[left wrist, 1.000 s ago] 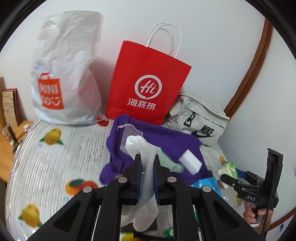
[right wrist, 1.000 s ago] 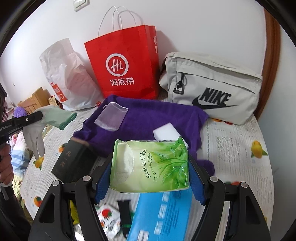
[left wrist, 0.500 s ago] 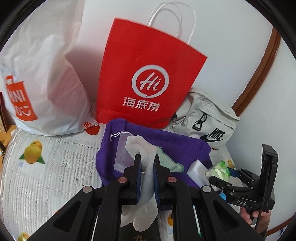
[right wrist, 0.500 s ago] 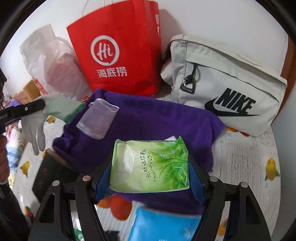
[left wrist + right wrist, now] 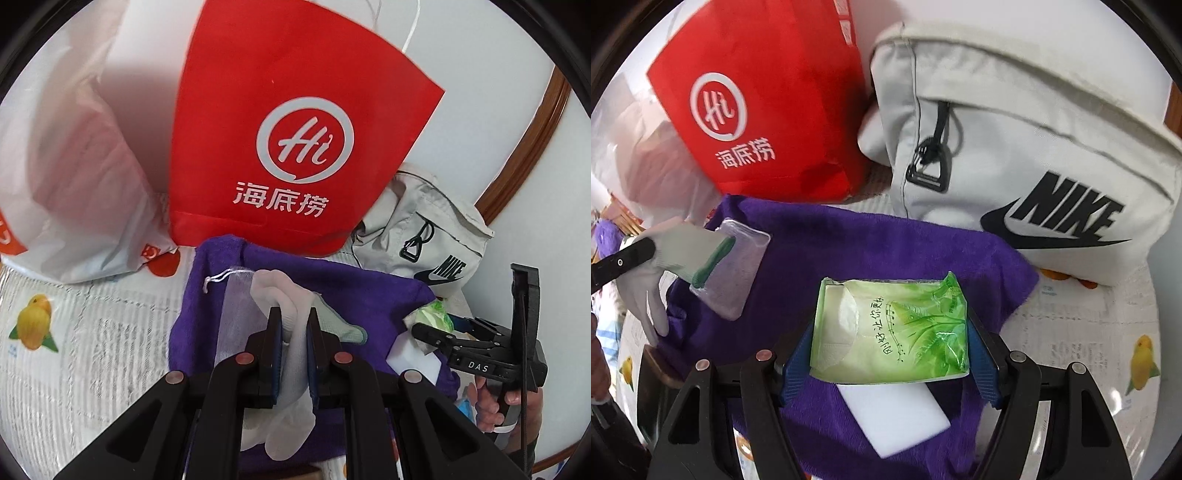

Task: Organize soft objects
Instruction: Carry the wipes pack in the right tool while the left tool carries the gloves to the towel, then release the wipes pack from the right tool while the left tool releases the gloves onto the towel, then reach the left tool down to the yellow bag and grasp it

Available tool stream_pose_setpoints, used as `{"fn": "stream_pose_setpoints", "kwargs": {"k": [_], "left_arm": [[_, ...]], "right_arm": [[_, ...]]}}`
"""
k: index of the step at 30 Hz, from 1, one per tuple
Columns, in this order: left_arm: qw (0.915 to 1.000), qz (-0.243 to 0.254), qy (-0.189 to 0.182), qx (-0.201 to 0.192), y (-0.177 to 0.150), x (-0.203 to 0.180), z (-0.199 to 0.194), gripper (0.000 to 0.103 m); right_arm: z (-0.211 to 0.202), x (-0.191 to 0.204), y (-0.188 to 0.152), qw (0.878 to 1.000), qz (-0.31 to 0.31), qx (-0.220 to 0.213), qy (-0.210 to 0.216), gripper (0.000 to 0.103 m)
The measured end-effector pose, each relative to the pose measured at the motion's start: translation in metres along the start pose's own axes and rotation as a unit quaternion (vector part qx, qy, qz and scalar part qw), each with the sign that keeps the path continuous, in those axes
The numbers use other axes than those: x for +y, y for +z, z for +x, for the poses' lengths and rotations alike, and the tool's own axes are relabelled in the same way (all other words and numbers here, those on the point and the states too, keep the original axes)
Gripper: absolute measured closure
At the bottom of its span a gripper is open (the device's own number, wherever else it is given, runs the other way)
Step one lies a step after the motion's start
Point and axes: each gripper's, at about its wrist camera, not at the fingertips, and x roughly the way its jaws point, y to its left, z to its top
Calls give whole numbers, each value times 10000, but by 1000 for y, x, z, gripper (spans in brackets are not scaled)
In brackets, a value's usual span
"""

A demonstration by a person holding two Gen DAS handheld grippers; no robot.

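Three bags stand along the top of both views: one red paper carrier bag printed with a white "Hi" logo, one white plastic shopping bag to its left, and one pale grey Nike pouch bag to its right. Below them lies one purple fleece cloth, carrying one translucent mesh drawstring pouch and one white foam block.

The left gripper has its jaws drawn narrow, pinching one white knit glove with a green cuff at lower centre; the glove's fingers hang below the jaws, above the purple cloth.

The right gripper has its jaws set wide, clamping one green plastic tissue pack by its two short sides, directly above the foam block.

Only the left view shows the person's hand on the right gripper's handle at lower right. Only the right view shows the tissue pack's printed face.
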Motion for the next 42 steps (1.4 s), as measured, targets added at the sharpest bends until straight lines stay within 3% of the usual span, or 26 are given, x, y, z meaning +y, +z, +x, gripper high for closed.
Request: {"fn": "stream_pose_setpoints", "kwargs": {"k": [10, 12, 14, 19, 22, 28, 35, 38, 42], "left_arm": [[9971, 48, 435, 620, -9, 6, 41, 91], [9967, 0, 473, 664, -9, 7, 43, 89], [9966, -14, 469, 673, -9, 7, 44, 85], [9960, 0, 586, 673, -7, 8, 42, 54], [9957, 130, 701, 598, -7, 6, 31, 42], [9953, 51, 877, 397, -12, 2, 0, 41], [9962, -102, 818, -282, -38, -4, -67, 41], [9971, -348, 640, -236, -59, 1, -93, 41], [9957, 9, 928, -6, -90, -8, -113, 41]], "right_arm": [[19, 6, -3, 9994, -214, 276, 0, 29], [18, 5, -2, 9994, -223, 260, 12, 25], [17, 5, -3, 9994, -252, 232, -4, 21], [13, 4, -6, 9994, -218, 266, 46, 20], [4, 3, -6, 9996, -187, 211, 47, 20], [-27, 6, -14, 9999, -110, 9, 78, 20], [-84, 23, -47, 9987, -213, -424, 158, 20], [-109, 34, -67, 9974, -250, -651, 163, 20], [-140, 45, -96, 9949, -286, -926, 284, 20]]}}
